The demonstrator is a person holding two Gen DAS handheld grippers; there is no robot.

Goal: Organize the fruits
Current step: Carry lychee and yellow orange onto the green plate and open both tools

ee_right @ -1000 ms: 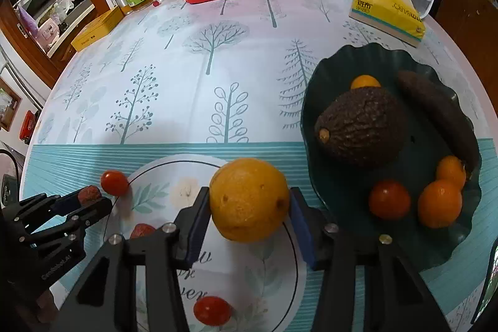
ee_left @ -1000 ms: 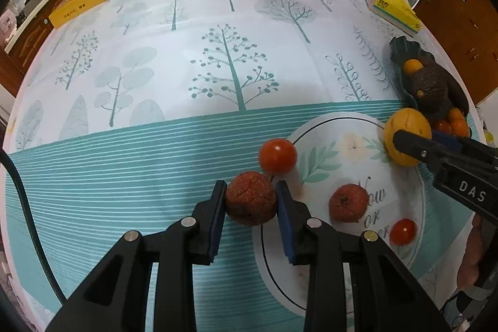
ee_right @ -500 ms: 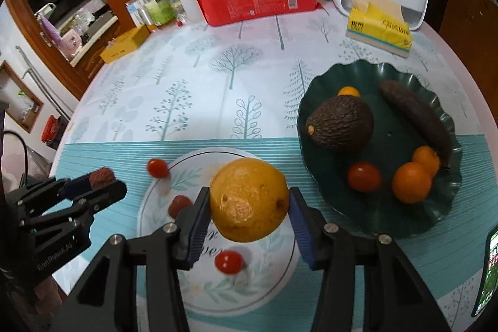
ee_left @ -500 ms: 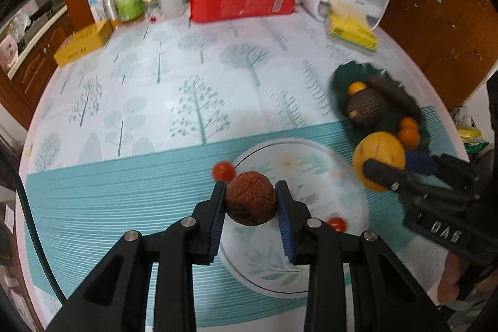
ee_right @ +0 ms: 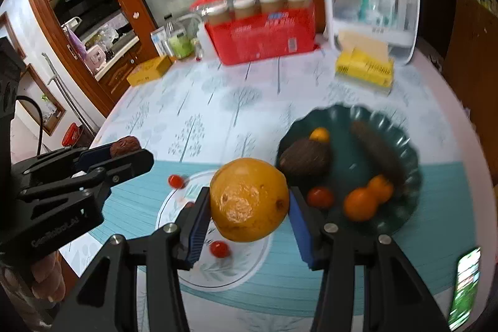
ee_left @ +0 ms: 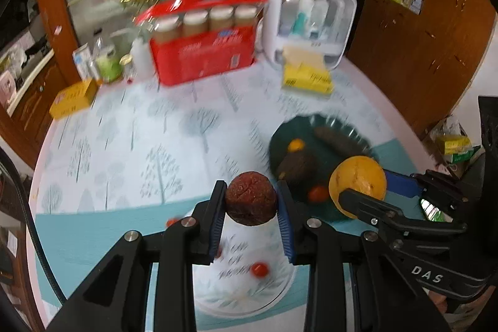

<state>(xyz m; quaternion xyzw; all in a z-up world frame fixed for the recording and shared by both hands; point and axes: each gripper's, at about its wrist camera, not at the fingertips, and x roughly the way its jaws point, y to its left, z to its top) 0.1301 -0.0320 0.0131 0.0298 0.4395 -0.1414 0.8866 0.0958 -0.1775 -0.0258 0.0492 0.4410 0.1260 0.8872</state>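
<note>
Both tongs are raised above the table, each loaded. Left tongs are clamped on a dark reddish-brown wrinkled fruit, held between the blue pads over the near part of the white round mat. Right tongs grip a large orange-yellow citrus with a pale scuffed patch on its skin; in the right wrist view it hangs over the right side of the white mat, just left of the dark green scalloped plate. On the plate: an avocado, a small orange fruit behind it, a long dark brown item that is too blurred to identify, a red tomato, and two orange fruits touching each other. Still on the tablecloth: one small tomato just outside the mat's left rim, another on the mat below the citrus, plus a reddish shape at the left pad's edge, probably a third fruit, mostly hidden. At the far side of the table stand a red package of paper cups, a white lidded organiser, a yellow tissue pack, a yellow box, and bottles. Motion blur is heavy in both views.
</note>
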